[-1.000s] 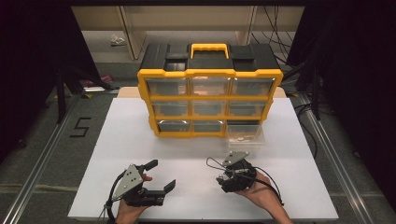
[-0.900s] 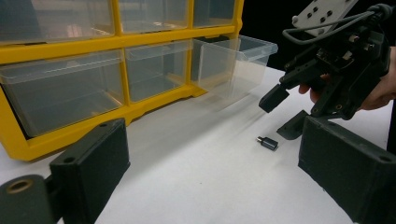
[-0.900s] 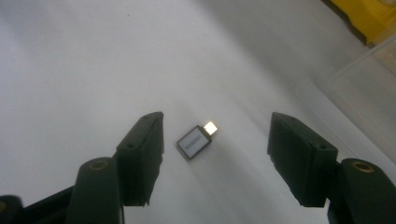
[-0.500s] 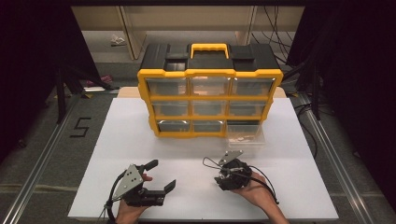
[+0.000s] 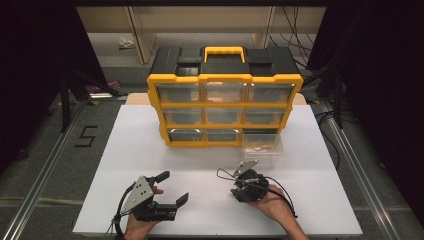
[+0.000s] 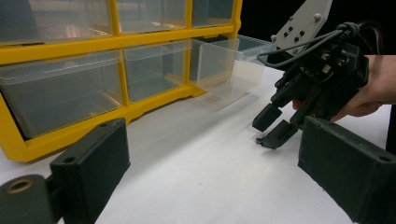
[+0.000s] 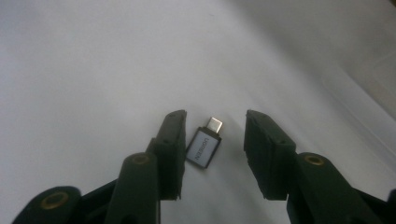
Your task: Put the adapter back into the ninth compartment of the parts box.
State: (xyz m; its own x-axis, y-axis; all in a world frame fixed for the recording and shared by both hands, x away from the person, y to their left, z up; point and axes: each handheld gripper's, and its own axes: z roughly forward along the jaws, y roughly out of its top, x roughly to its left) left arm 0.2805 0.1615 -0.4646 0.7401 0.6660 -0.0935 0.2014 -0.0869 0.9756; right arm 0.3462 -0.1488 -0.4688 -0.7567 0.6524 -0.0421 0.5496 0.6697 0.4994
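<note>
The small USB adapter [image 7: 206, 146] lies flat on the white table [image 5: 150, 150], near side, between the right gripper [image 7: 212, 140]'s jaws, which have just been narrowing, apparently not yet pinching. Centre it, squeeze squarely. Left gripper [image 5: 172, 187] idles wide.

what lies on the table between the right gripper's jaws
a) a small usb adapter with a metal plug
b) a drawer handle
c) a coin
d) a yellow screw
a: in the right gripper view a small adapter with a silver plug and a printed label lies on the white table between the two black jaws of the right gripper, which have just been closing and do not yet press on it.
</note>
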